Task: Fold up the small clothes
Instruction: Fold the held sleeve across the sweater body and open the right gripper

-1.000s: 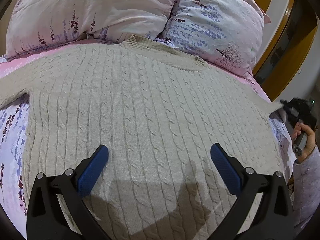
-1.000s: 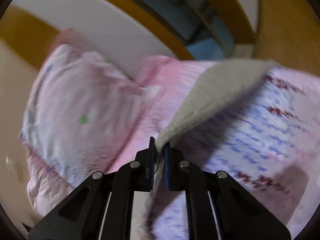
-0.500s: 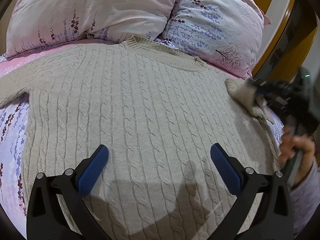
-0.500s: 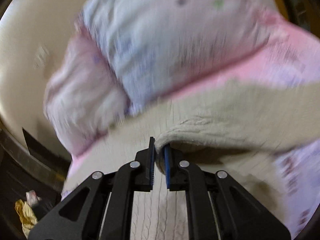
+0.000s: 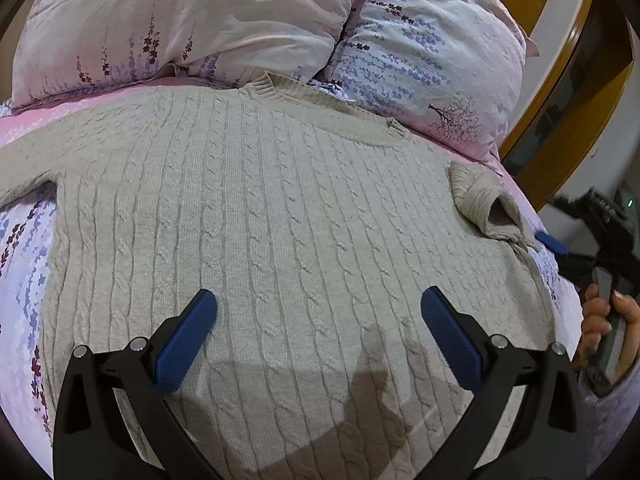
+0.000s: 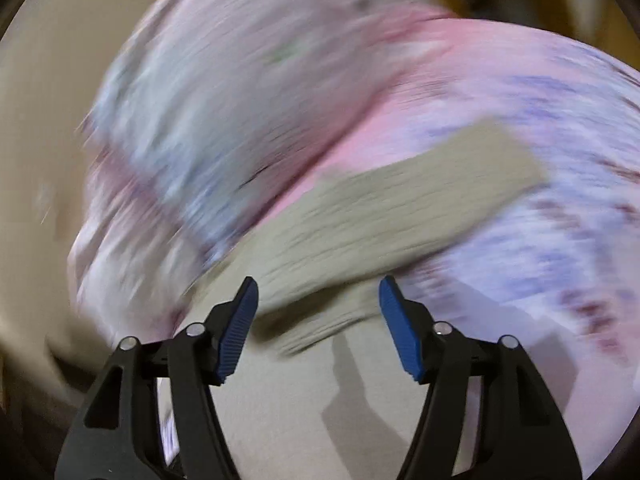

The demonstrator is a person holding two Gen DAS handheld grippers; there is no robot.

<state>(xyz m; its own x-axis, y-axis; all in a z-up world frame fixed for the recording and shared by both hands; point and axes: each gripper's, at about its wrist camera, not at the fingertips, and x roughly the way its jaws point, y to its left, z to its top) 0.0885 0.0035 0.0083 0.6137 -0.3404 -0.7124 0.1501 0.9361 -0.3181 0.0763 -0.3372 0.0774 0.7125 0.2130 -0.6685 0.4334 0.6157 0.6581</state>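
Sweater (image 5: pixel 288 240): spread flat on bed, right sleeve (image 5: pixel 486 208) lying bunched at shoulder.
Left gripper (image 5: pixel 318 320): wide apart, empty.
Right gripper (image 6: pixel 318 320): jaws opening, nothing pinched.
Risk: loosely dropped sleeve may unroll, spoiling the fold.

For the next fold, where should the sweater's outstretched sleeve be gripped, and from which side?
Probably at the cuff end of the outstretched sleeve, coming in from the sweater's outer edge. It lies flat on the bedsheet, pointing away from the body, so its end is the free part; the cuff itself is out of view. The other sleeve is already folded in.
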